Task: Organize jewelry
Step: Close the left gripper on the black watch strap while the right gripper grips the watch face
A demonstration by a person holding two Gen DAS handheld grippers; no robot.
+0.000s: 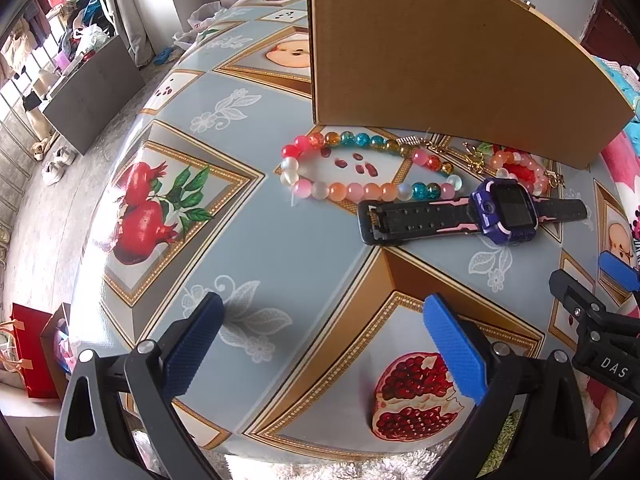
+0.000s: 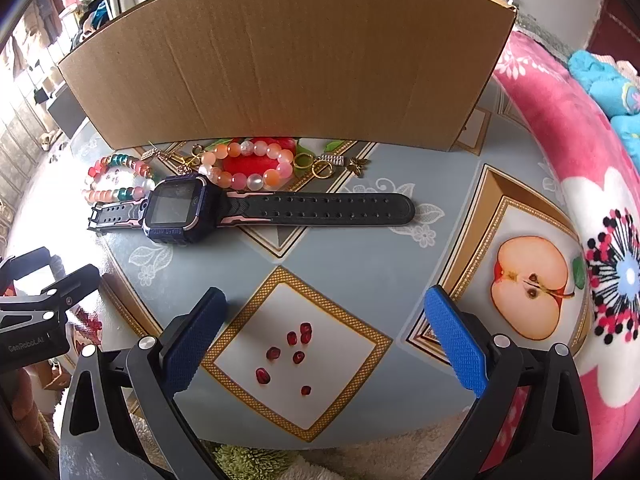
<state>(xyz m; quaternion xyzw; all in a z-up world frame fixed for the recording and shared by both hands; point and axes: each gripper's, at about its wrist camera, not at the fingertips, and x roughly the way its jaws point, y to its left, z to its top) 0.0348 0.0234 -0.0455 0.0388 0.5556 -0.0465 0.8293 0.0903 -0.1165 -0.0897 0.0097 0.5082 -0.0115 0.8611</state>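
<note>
- Both the left gripper (image 1: 324, 344) and right gripper (image 2: 326, 340) hover with jaws wide, holding nothing.
- Beyond them on the fruit-patterned table (image 2: 360, 248) lie a purple smartwatch with black strap (image 2: 176, 208), two multicoloured bead bracelets (image 1: 360, 168) (image 2: 248, 164) and small gold charms (image 2: 316, 166).
- The brown cardboard box (image 2: 280, 72) stands just behind; as far as I can see nothing is sorted yet.

Purple watch (image 2: 176, 210) lying flat, beaded bracelets (image 2: 248, 164) behind — gold charms (image 2: 320, 166) beside

Table (image 2: 360, 240) bears box (image 2: 288, 60), watch (image 2: 176, 208), bracelets (image 2: 248, 164).
</note>
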